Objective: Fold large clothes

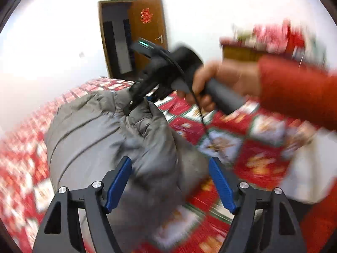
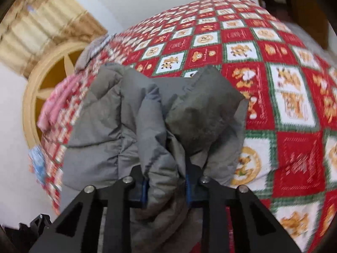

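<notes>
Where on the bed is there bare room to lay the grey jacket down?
Free: the red patchwork bedspread beyond and right of the grey jacket. Crowded: the left edge, with pink cloth, and around the right gripper, clamped on the jacket.

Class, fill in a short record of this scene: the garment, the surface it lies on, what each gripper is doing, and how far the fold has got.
garment: grey puffer jacket, bunched
surface: red patchwork bedspread
left gripper: open, blue pads either side of the jacket, not pressing
right gripper: shut on a jacket fold
right hand: red sleeve, gripping the handle
fold state: unfinished, jacket still rumpled
</notes>
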### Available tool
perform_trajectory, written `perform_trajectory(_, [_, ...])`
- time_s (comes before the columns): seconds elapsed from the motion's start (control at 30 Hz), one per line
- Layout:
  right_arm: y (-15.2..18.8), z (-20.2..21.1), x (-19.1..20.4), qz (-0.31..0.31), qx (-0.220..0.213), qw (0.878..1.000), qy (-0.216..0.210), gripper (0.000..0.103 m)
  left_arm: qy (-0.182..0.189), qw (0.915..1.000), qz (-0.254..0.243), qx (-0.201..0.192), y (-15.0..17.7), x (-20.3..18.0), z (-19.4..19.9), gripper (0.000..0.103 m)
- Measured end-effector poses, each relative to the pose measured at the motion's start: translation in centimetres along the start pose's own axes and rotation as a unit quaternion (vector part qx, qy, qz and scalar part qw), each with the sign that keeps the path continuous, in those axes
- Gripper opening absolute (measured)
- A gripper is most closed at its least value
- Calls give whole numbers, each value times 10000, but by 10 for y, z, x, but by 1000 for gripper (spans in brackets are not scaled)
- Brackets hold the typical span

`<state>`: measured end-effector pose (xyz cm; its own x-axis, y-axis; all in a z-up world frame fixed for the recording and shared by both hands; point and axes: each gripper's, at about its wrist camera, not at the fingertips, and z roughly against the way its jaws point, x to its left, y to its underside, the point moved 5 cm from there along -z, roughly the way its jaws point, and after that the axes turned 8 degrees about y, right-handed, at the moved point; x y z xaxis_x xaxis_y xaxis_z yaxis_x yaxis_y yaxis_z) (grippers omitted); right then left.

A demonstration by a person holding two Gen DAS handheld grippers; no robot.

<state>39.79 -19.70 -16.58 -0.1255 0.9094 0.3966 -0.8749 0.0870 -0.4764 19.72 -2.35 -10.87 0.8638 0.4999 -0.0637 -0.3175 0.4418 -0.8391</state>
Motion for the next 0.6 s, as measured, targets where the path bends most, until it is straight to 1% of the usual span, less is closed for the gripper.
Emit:
perform_trajectory(0.03, [-1, 3, 5, -89, -45, 9998, -171, 25, 110, 9993, 329, -144, -4, 14, 19, 77])
perform_trajectory(0.07, [-4, 5, 14, -132, -87, 9991, -388, 24, 45, 9979, 581, -274, -9, 25, 32, 80])
perform_trajectory(0.1, [-4, 10, 23, -192, -134, 9962, -838, 23, -225, 9942, 950, -452, -15, 52, 46, 86])
perform_trajectory(0.13, [-4, 14, 31, -292, -169, 9901, -1363, 22, -520, 9883, 1308, -593, -20, 80, 52, 87])
perform_trajectory(0.17, [-4, 22, 40, -494, -223, 9745, -2177, 22, -752, 9811, 1636, -707, -24, 102, 58, 87])
perform_trajectory(0.2, [-3, 26, 45, -667, -285, 9604, -2690, 22, -962, 9687, 2112, -879, -26, 132, 65, 87])
perform_trajectory(0.23, [-2, 27, 45, -840, -326, 9470, -3084, 22, -1001, 9541, 2615, -1065, -26, 160, 68, 87])
perform_trajectory(0.3, [3, 18, 37, -1273, -301, 9216, -3654, 22, -946, 9266, 3421, -1240, -23, 202, 62, 87])
perform_trajectory(0.33, [9, 5, 24, -1612, -252, 9111, -3784, 22, -909, 9141, 3756, -1233, -21, 219, 51, 87])
perform_trajectory(0.37, [14, -4, 13, -1840, -218, 9074, -3773, 22, -934, 9087, 3903, -1151, -21, 226, 36, 87])
perform_trajectory(0.4, [19, -13, 1, -2050, -184, 9035, -3760, 21, -979, 9061, 3990, -1013, -21, 231, 19, 87])
perform_trajectory(0.43, [26, -21, -14, -2268, -164, 8981, -3764, 20, -997, 9077, 3983, -872, -22, 230, 2, 87])
perform_trajectory(0.47, [30, -24, -22, -2355, -169, 8967, -3745, 20, -1034, 9113, 3919, -721, -25, 227, -14, 87])
perform_trajectory(0.53, [37, -25, -34, -2413, -232, 8994, -3638, 20, -1153, 9199, 3719, -458, -30, 222, -38, 87])
perform_trajectory(0.6, [38, -25, -39, -2393, -257, 9051, -3506, 20, -1286, 9244, 3583, -237, -30, 220, -50, 87])
